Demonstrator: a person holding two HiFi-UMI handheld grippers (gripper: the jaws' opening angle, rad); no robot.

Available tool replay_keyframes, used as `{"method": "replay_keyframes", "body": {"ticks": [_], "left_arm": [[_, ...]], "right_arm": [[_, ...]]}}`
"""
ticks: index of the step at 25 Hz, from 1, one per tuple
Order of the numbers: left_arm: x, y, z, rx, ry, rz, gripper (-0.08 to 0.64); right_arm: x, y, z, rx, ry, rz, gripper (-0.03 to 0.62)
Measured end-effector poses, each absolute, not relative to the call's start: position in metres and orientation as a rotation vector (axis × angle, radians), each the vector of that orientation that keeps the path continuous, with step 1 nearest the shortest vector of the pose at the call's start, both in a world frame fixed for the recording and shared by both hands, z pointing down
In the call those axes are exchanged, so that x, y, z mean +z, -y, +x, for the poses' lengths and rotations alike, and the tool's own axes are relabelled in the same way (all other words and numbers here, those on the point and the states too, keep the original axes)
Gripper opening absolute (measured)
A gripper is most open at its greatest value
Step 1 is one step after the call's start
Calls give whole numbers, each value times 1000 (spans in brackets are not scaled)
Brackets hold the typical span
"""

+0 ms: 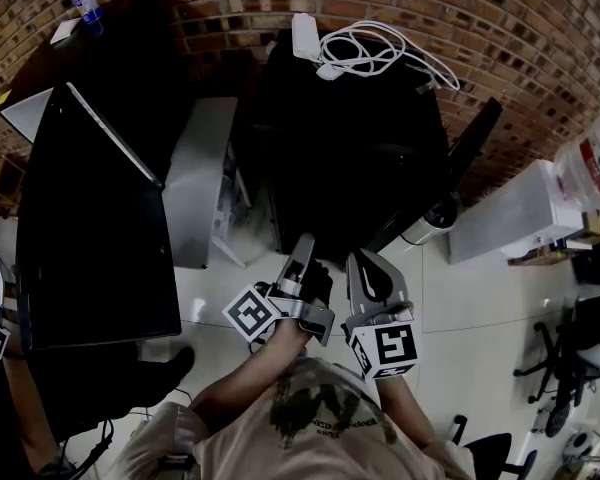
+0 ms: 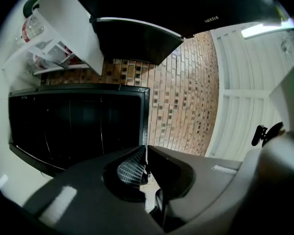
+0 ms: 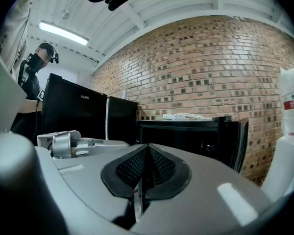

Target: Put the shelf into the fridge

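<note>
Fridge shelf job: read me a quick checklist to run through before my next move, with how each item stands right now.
1. Door of the small fridge open: ok.
2. Shelf in the left gripper: not ok; jaws shut on nothing.
3. Shelf in the right gripper: not ok; jaws shut, nothing between them.
4. Shelf located: cannot tell; none clearly in view, and the small fridge is too dark inside.
5. White cable out of the opening: ok; it lies on the fridge top.
</note>
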State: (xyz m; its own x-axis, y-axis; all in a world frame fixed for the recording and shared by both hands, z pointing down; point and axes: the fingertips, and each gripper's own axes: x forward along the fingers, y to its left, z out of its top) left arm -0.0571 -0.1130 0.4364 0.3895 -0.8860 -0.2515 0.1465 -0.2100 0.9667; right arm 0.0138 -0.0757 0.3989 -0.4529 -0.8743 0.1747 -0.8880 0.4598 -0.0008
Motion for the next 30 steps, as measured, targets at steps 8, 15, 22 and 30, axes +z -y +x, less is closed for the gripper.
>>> {"method": "replay_keyframes", "body": {"ticks": [8, 15, 22, 30], "left_arm": [[422, 84, -42, -1118, 707, 1465, 0], [414, 58, -26, -1117, 696, 1477, 0], [409, 35, -20, -1115, 706, 1485, 0], [410, 6, -19, -1118, 723, 1500, 0]], "right_arm": [[388, 48, 34, 125, 2584, 1551, 0], [386, 23, 50, 121, 2587, 1569, 0], [382, 0, 60, 113, 2592, 1574, 0], [383, -27, 63, 94, 2602, 1565, 0]]}}
